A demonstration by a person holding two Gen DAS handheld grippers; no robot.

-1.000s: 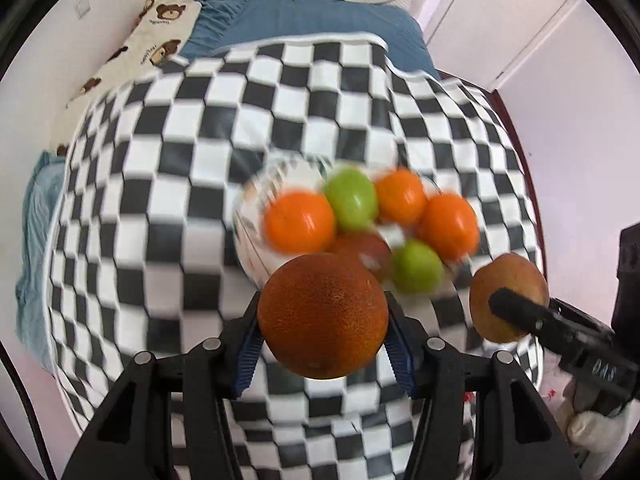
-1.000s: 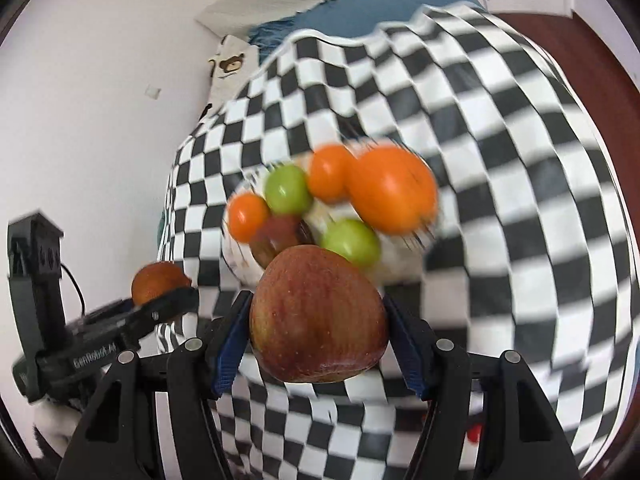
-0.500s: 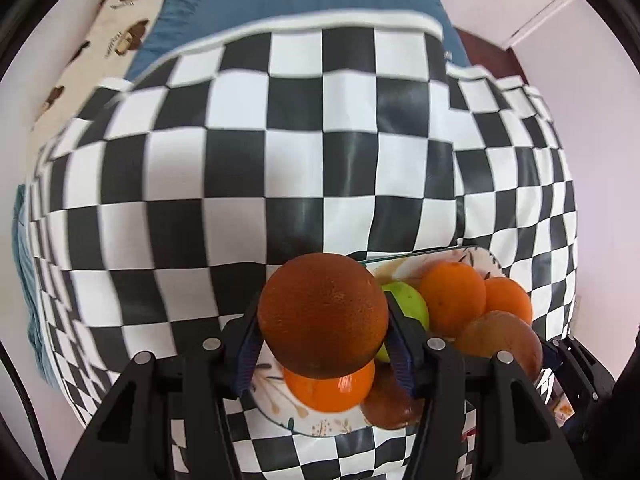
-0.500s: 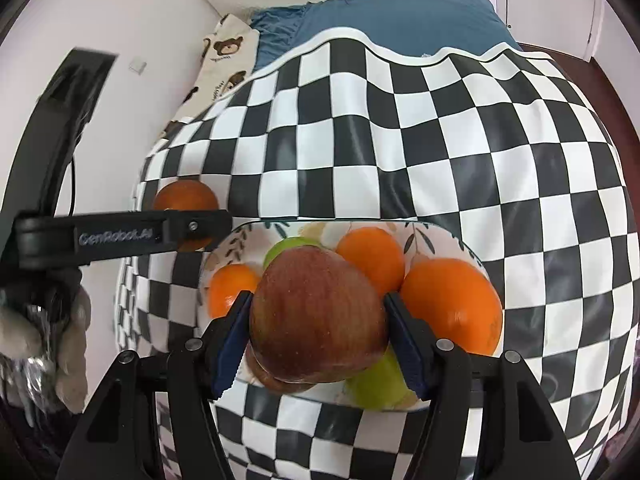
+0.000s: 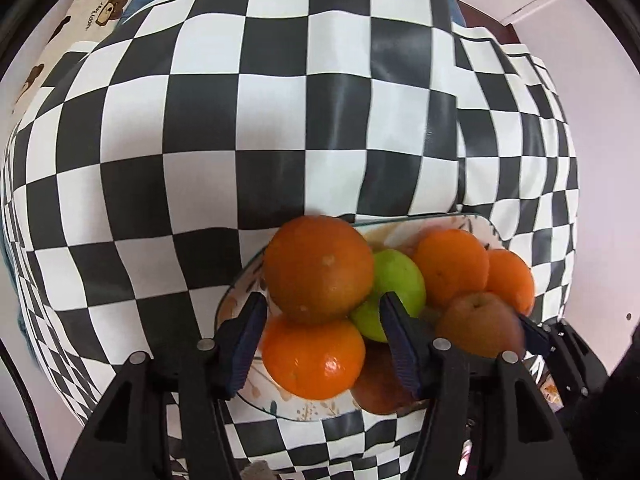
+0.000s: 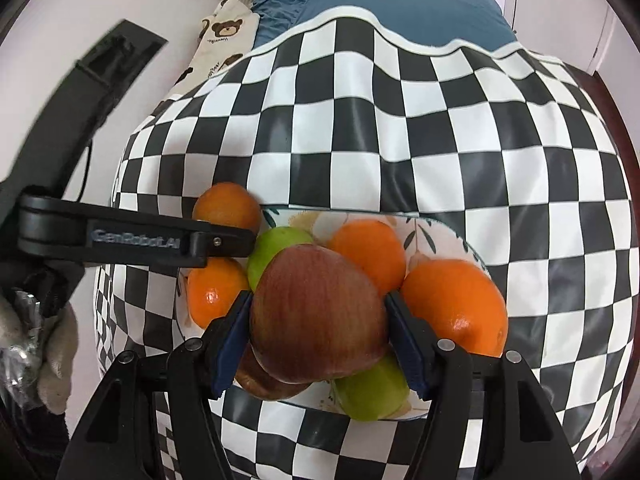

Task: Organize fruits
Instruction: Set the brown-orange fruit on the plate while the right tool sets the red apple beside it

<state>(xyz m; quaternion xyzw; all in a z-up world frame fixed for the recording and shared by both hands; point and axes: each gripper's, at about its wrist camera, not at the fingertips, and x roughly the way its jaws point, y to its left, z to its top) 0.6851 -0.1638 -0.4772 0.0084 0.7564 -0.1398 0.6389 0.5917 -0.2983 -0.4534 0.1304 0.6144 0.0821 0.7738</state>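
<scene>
Both carrying fruit over the plate [image 6: 448, 236] on the checkered table [image 6: 400, 128]. Left gripper [image 5: 322, 336]: the dark orange [image 5: 318, 268] sits past the blue pad tips, which look spread wider than where they meet it; it seems to rest on the lower orange [image 5: 314, 358] and against the green apple [image 5: 394, 292]. I read those jaws as released, or nearly so, though contact at the pad tips is hard to judge. Right gripper [image 6: 318, 340]: jaws clenched on the red apple [image 6: 316, 314], pads on its widest girth, both sides, apple centred between them and hovering above the pile, over a second red fruit [image 6: 264, 384] and a green one [image 6: 372, 396]. Handling: apple is firm, smooth, waxy skin, moderately heavy, bruises if squeezed hard or dropped; grip at the equator as now, light force. Oranges have a grippier, slightly compliant rind. Main risk: the plate is already heaped, round fruit on round fruit rolls. The dark orange sits at the left rim, so it could tip onto the table. Set the apple into a gap, not on a crown.
</scene>
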